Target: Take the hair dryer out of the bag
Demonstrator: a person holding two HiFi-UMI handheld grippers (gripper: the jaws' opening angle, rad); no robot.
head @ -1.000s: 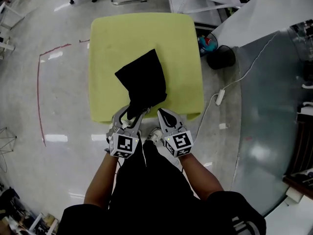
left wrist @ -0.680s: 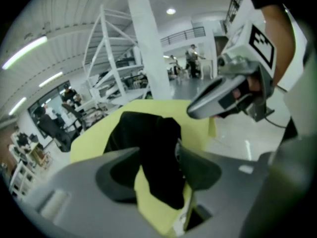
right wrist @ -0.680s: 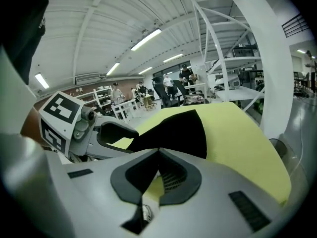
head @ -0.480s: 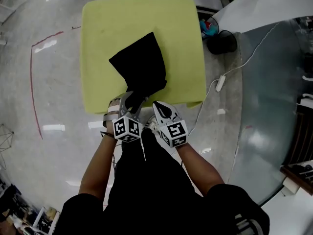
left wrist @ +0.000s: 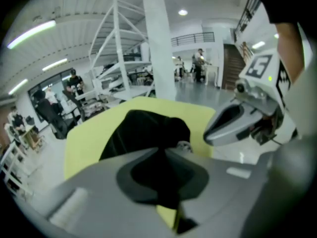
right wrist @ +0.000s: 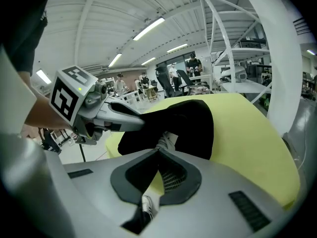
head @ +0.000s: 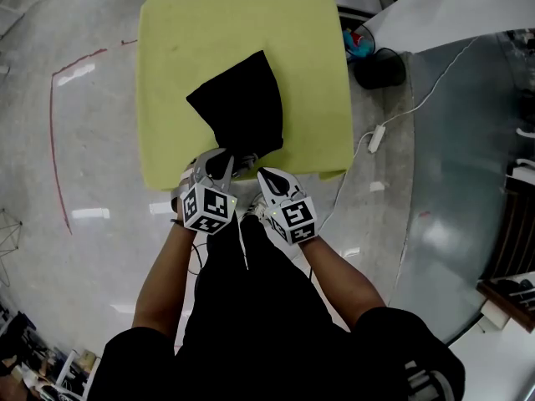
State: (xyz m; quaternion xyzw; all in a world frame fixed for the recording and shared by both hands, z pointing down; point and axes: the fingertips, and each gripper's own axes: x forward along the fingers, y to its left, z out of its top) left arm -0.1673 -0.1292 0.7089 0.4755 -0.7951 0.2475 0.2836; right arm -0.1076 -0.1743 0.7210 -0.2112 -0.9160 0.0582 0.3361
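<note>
At the table's [head: 167, 57] near edge, the left gripper [head: 222, 162] has just been closing on the black bag [head: 242, 111], pinching its mouth fabric, probably to anchor it. The right gripper [head: 266, 177], shut and empty, hovers beside a pale tip, likely the hair dryer [right wrist: 166, 142].

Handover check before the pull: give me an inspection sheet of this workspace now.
Surface: yellow-green table, bearing only the bag.
Job's things: black bag lying flat; pale grey thing at its near mouth, perhaps the hair dryer.
Clutter: nothing seen.
Grippers: left tongs have just been closing, bag cloth pinched between them; right tongs shut, empty, beside the bag's mouth.
Cables: white cable with inline block on the floor, right of the table.
Surroundings: red floor line, black round container, people far off.
</note>
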